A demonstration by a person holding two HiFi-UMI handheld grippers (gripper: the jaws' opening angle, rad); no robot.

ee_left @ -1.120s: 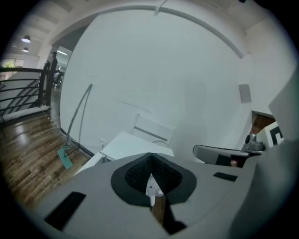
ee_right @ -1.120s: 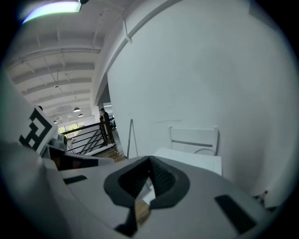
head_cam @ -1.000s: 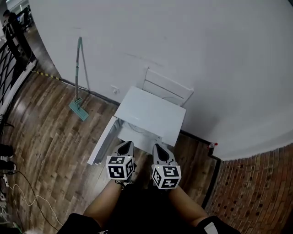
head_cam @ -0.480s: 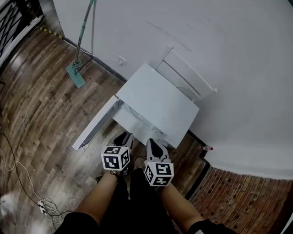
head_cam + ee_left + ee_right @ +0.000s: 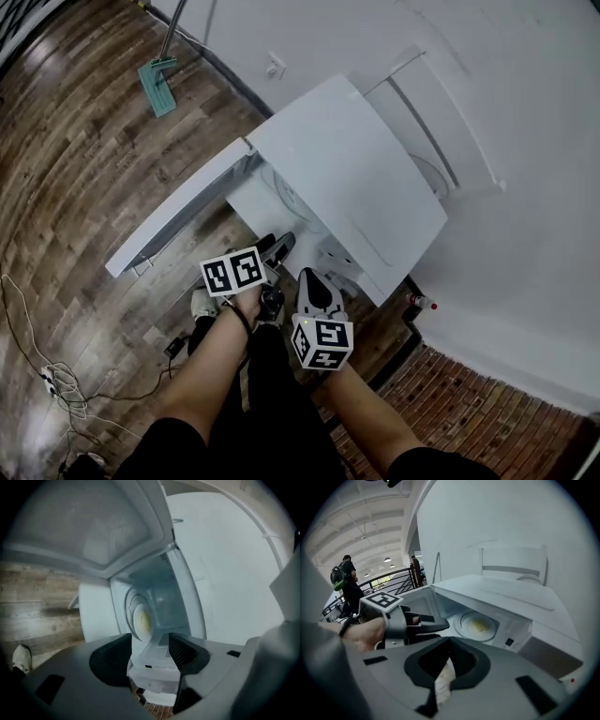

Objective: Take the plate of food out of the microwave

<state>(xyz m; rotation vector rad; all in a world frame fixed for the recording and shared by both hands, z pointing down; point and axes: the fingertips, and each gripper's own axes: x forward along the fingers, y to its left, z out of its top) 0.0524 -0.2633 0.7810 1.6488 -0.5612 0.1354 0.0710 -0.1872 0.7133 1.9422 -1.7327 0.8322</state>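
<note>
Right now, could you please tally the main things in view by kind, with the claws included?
Microwave: 1
Plate of food: 1
Chair: 1
Mop: 1
Claws: 2, the left claw and the right claw
Total: 6

A white wall [image 5: 525, 141] meets wood-plank floor [image 5: 75, 169]; a mop [image 5: 157, 84] stands nearby.
</note>
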